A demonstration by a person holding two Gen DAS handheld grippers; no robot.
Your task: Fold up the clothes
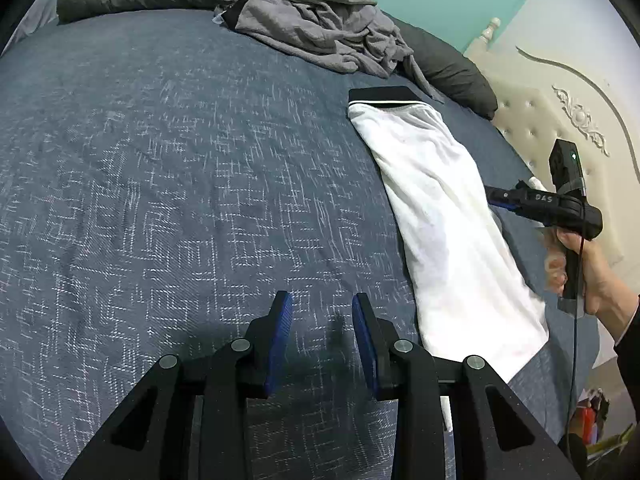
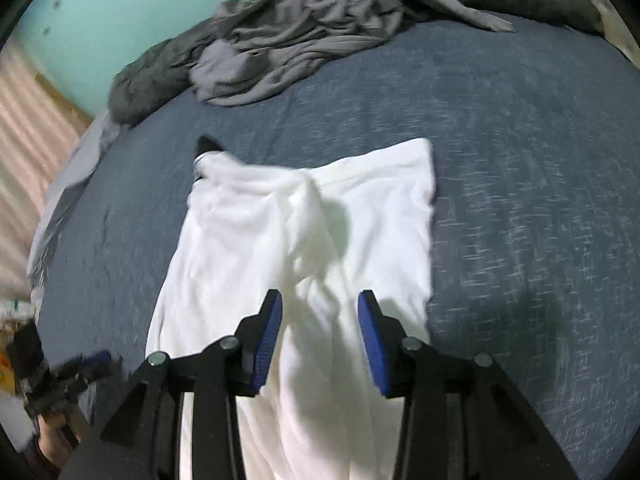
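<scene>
The bedspread is a dark blue woven cloth, matt with pale flecks. The white garment looks like soft, smooth knit. The grey clothes pile is thin crumpled jersey. Both grippers: matt black plastic, ribbed blue pads.

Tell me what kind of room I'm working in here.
Most likely a bedroom: the clothes lie on a bed with a blue cover, a tufted cream headboard stands at one end, and grey pillows lie along the edge.

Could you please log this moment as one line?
stage: mid-fold | white garment: flat on bed | left gripper: open, empty | right gripper: open above garment | grey clothes: unfolded
</scene>
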